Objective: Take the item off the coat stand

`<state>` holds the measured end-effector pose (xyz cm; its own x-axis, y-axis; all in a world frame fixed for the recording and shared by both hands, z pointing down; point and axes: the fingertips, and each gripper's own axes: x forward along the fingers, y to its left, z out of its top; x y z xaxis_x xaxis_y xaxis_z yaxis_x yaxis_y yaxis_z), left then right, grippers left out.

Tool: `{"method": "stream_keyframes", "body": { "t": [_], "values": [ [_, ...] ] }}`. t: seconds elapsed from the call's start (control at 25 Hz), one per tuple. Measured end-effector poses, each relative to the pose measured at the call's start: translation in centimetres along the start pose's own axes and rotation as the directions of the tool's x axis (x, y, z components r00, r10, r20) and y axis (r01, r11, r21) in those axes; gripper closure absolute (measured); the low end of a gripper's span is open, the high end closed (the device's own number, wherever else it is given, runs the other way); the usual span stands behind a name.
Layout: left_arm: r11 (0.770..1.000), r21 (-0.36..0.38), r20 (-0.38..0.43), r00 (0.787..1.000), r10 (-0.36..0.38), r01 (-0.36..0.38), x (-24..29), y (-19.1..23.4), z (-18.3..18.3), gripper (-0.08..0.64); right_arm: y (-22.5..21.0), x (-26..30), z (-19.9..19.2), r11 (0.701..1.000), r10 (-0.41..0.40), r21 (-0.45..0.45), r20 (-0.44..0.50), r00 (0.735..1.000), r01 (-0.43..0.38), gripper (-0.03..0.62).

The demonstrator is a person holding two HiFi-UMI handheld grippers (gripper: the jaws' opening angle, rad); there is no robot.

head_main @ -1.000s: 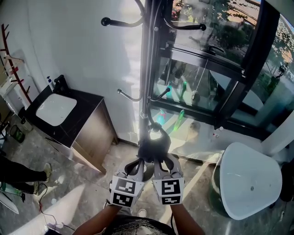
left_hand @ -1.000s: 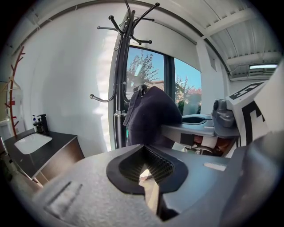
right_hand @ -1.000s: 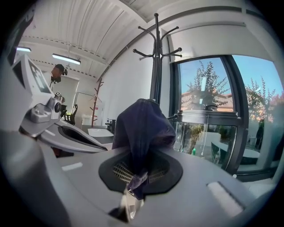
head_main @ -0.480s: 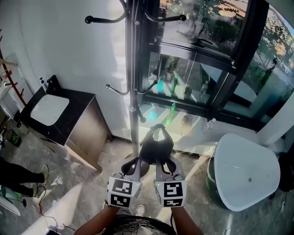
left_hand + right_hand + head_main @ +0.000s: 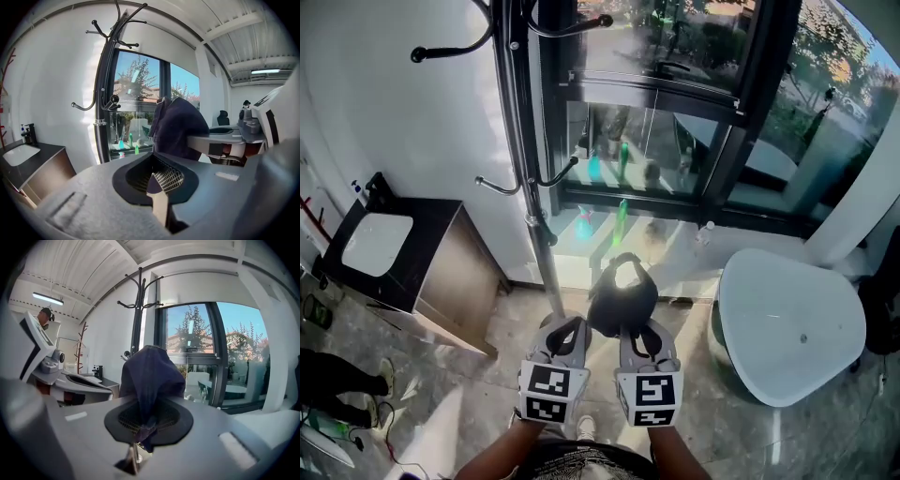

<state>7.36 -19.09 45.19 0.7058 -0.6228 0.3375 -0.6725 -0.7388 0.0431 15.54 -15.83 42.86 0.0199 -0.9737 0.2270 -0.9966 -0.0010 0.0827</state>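
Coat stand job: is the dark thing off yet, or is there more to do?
Done: the dark cloth hangs clear of the coat stand, whose hooks are bare. In hand: the right gripper is shut on its edge; the left gripper is shut beside it. Left: nothing on the stand; maybe putting the cloth somewhere.

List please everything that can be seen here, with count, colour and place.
coat stand: one, black, by the window
cloth: one, dark blue, in the right claw
cabinet: one, brown, black top, left
sink: one, white, in the cabinet top
tub: one, white, right
window: one, black frame, behind the stand
leg: one, dark, floor, far left
left claw: one, grey, shut, beside the cloth
right claw: one, grey, shut on the cloth
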Motion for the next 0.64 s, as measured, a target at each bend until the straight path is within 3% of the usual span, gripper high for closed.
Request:
{"method": "stream_keyframes", "body": {
  "t": [0.64],
  "values": [
    [1.0,0.009,-0.008,1.0,-0.02,0.02,0.82,-0.58,0.77,0.557,-0.43,-0.21,-0.14,1.0,-0.012,0.009,-0.015,1.0,0.012,0.566]
  ]
}}
